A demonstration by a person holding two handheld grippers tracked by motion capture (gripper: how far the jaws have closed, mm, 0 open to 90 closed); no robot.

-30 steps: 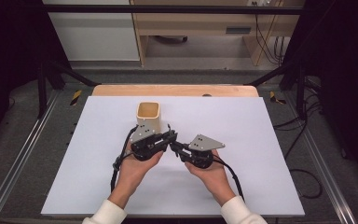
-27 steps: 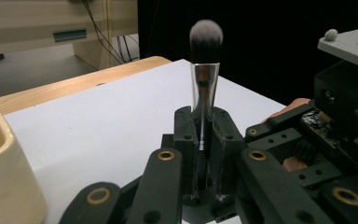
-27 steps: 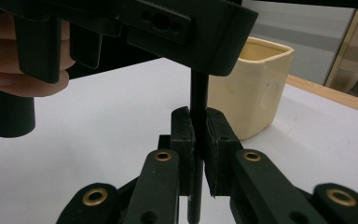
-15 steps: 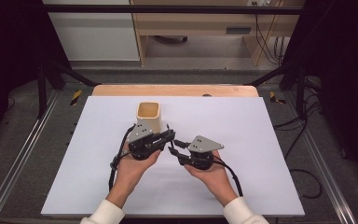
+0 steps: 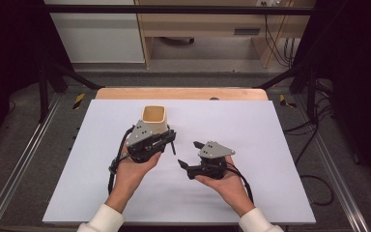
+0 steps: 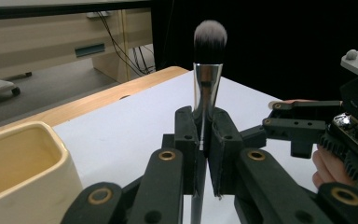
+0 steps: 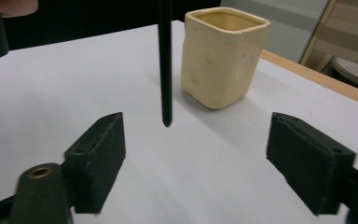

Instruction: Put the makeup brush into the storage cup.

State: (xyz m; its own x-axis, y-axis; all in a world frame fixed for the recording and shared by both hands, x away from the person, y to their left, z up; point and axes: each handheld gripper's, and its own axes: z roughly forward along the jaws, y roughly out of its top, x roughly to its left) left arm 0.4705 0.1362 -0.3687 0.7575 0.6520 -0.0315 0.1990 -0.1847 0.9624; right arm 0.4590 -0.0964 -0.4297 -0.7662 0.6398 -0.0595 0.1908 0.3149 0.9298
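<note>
No readable labels. Left gripper pinching brush at ferrule, bristles up, beside cup. Right gripper just opened, jaws spread, empty, apart from brush handle, palm up.

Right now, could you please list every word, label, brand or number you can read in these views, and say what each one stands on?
No readable text anywhere.
The cream ceramic cup is plain, with no print or mark.
The makeup brush shows no brand on its metal ferrule or black handle.
The left gripper, shut on the brush, and the right gripper, jaws just opened, carry no lettering.
</note>
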